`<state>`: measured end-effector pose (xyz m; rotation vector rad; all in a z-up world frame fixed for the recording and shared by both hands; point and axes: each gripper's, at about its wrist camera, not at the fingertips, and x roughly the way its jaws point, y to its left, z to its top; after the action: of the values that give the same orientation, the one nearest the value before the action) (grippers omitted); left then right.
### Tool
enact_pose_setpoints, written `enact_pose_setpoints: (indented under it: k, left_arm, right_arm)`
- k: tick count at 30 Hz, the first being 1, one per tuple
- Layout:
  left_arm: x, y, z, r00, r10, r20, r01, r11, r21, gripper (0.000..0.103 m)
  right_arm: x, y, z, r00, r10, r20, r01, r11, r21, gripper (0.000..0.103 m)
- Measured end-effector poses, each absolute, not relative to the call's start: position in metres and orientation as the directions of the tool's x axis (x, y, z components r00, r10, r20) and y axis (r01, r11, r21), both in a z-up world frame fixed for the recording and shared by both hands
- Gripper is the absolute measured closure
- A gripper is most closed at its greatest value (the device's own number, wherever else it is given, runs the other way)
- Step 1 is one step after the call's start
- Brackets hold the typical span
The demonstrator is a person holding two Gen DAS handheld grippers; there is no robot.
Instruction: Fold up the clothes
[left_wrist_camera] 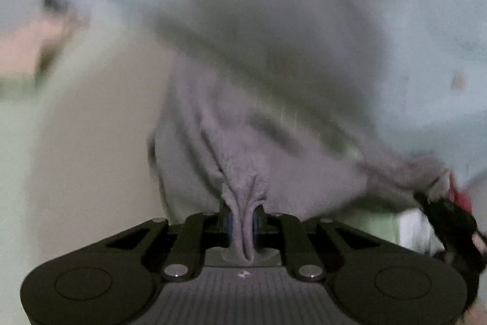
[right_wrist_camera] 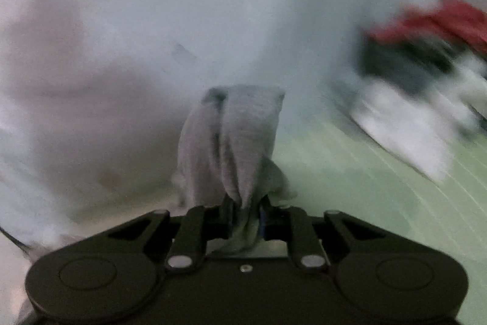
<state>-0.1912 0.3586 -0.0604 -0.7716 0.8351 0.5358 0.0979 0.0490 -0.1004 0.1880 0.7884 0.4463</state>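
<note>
A pale blue sheet (right_wrist_camera: pixel 170 20) covers the surface, with a blurred pile of other clothes (right_wrist_camera: pixel 426 66) toward its right edge. The grey garment (left_wrist_camera: pixel 243 118) hangs stretched between both tools, seemingly lifted clear for folding: the left hand-held gripper (left_wrist_camera: pixel 242 226) clenches one bunched end, the right hand-held gripper (right_wrist_camera: pixel 246 221) the other

Dim, motion-blurred, dark fisheye corners.

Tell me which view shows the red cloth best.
The right wrist view: the red cloth lies atop a blurred pile of dark and white clothes at the right. The left wrist view shows only a red sliver at its right edge, beside the right gripper.
</note>
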Motion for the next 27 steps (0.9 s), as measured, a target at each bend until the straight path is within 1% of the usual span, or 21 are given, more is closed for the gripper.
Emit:
enact_pose_setpoints:
  k: [1, 2, 3, 5, 6, 8, 10, 11, 12, 14, 15, 17, 18, 19, 20, 22, 24, 27]
  left_arm:
    - [-0.195, 0.346, -0.075, 0.531, 0.075, -0.844, -0.693, 0.612, -0.381, 0.088]
    - [-0.198, 0.333, -0.089, 0.490, 0.026, -0.871, -0.698, 0.611, -0.374, 0.085]
    - [-0.202, 0.327, -0.097, 0.468, -0.006, -0.884, -0.700, 0.607, -0.376, 0.083]
    - [-0.210, 0.327, -0.097, 0.482, -0.024, -0.876, -0.706, 0.582, -0.404, 0.080]
    - [-0.213, 0.327, -0.094, 0.489, -0.013, -0.872, -0.708, 0.579, -0.405, 0.078]
    - [-0.215, 0.327, -0.087, 0.491, 0.015, -0.871, -0.712, 0.583, -0.392, 0.070]
    - [-0.215, 0.324, -0.083, 0.485, 0.043, -0.873, -0.715, 0.594, -0.368, 0.063]
    - [-0.215, 0.323, -0.080, 0.482, 0.058, -0.874, -0.717, 0.600, -0.356, 0.061]
    - [-0.215, 0.322, -0.078, 0.484, 0.063, -0.873, -0.716, 0.601, -0.354, 0.060]
    - [-0.214, 0.321, -0.075, 0.506, 0.074, -0.859, -0.713, 0.597, -0.368, 0.052]
    - [-0.214, 0.322, -0.072, 0.520, 0.082, -0.850, -0.710, 0.595, -0.377, 0.048]
    - [-0.216, 0.330, -0.064, 0.554, 0.103, -0.826, -0.703, 0.590, -0.397, 0.038]
    - [-0.217, 0.335, -0.060, 0.569, 0.117, -0.814, -0.701, 0.587, -0.405, 0.035]
    - [-0.216, 0.340, -0.058, 0.580, 0.133, -0.804, -0.701, 0.585, -0.409, 0.031]
    - [-0.214, 0.345, -0.056, 0.582, 0.150, -0.799, -0.707, 0.579, -0.406, 0.028]
    - [-0.211, 0.356, -0.055, 0.574, 0.182, -0.798, -0.726, 0.564, -0.394, 0.028]
    - [-0.207, 0.367, -0.056, 0.562, 0.205, -0.801, -0.742, 0.552, -0.380, 0.023]
    - [-0.197, 0.382, -0.059, 0.555, 0.225, -0.801, -0.744, 0.564, -0.358, 0.017]
  right_arm:
    - [0.093, 0.031, -0.119, 0.584, 0.408, -0.702, -0.264, 0.913, 0.310, 0.087]
    - [0.088, 0.015, -0.135, 0.548, 0.369, -0.751, -0.216, 0.929, 0.299, 0.084]
    - [0.083, 0.003, -0.149, 0.515, 0.351, -0.782, -0.175, 0.936, 0.305, 0.083]
    - [0.068, -0.016, -0.171, 0.464, 0.336, -0.820, -0.112, 0.940, 0.322, 0.074]
    - [0.062, -0.018, -0.175, 0.454, 0.333, -0.826, -0.106, 0.941, 0.321, 0.066]
    - [0.053, -0.015, -0.174, 0.453, 0.324, -0.830, -0.126, 0.945, 0.301, 0.057]
    - [0.049, -0.012, -0.168, 0.457, 0.328, -0.827, -0.153, 0.945, 0.290, 0.053]
    - [0.049, -0.007, -0.164, 0.457, 0.339, -0.823, -0.164, 0.941, 0.297, 0.046]
    - [0.048, -0.006, -0.161, 0.455, 0.354, -0.817, -0.170, 0.935, 0.310, 0.035]
    - [0.042, -0.004, -0.154, 0.452, 0.384, -0.805, -0.167, 0.923, 0.347, 0.022]
    - [0.040, -0.002, -0.153, 0.447, 0.398, -0.801, -0.159, 0.917, 0.367, 0.019]
    - [0.038, 0.002, -0.158, 0.415, 0.427, -0.804, -0.132, 0.902, 0.411, 0.017]
    - [0.039, 0.003, -0.161, 0.385, 0.450, -0.806, -0.109, 0.889, 0.445, 0.015]
    - [0.042, 0.003, -0.166, 0.355, 0.474, -0.806, -0.080, 0.874, 0.479, 0.014]
    - [0.043, 0.003, -0.171, 0.323, 0.502, -0.802, -0.043, 0.854, 0.518, 0.012]
    - [0.045, 0.004, -0.184, 0.277, 0.538, -0.796, 0.030, 0.823, 0.567, 0.011]
    - [0.045, 0.008, -0.192, 0.263, 0.521, -0.812, 0.073, 0.828, 0.555, 0.011]
    - [0.051, 0.018, -0.198, 0.275, 0.492, -0.826, 0.053, 0.850, 0.523, 0.013]
